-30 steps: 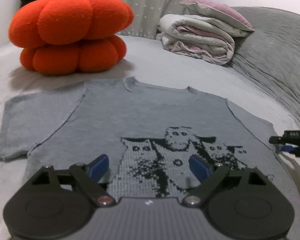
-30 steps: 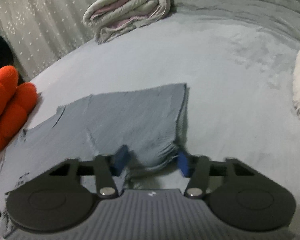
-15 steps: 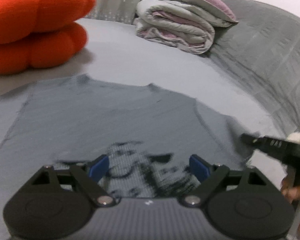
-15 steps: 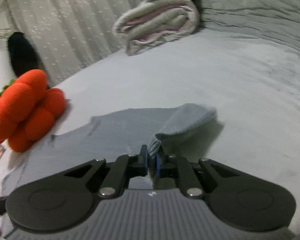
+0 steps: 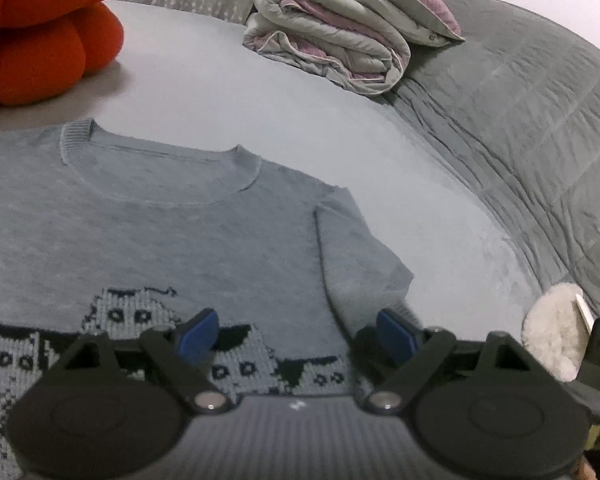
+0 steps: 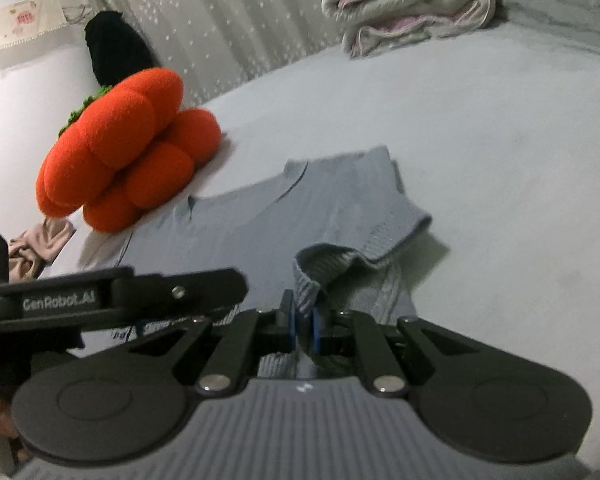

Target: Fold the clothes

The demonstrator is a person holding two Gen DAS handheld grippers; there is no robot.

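grey-blue knit sweater lies flat, front up, on the pale grey bed. round neckline toward the far side; black-and-white knitted animal pattern across the chest, partly hidden behind the left gripper body in the left wrist view. the short sleeve on the right gripper's side is lifted off the bed and curled over toward the sweater body, ribbed cuff edge turned up.

right gripper: blue pads pressed close together, pinching the ribbed cuff of that sleeve; knit fabric fills the narrow gap between them.

left gripper: fingers spread wide, nothing between them, above the chest pattern near the sleeve seam. whether it touches the fabric cannot be told. the same gripper shows side-on at the left of the right wrist view, black body with white lettering.

surroundings: orange pumpkin-shaped plush cushions, two stacked, just beyond the far shoulder of the sweater. rolled grey and pink duvet with a pillow on top, well apart at the head of the bed. grey quilted blanket along one side. small white fluffy item near the left gripper's right edge. crumpled beige cloth beside the cushions. dotted curtain behind; a dark rounded object in front of it.
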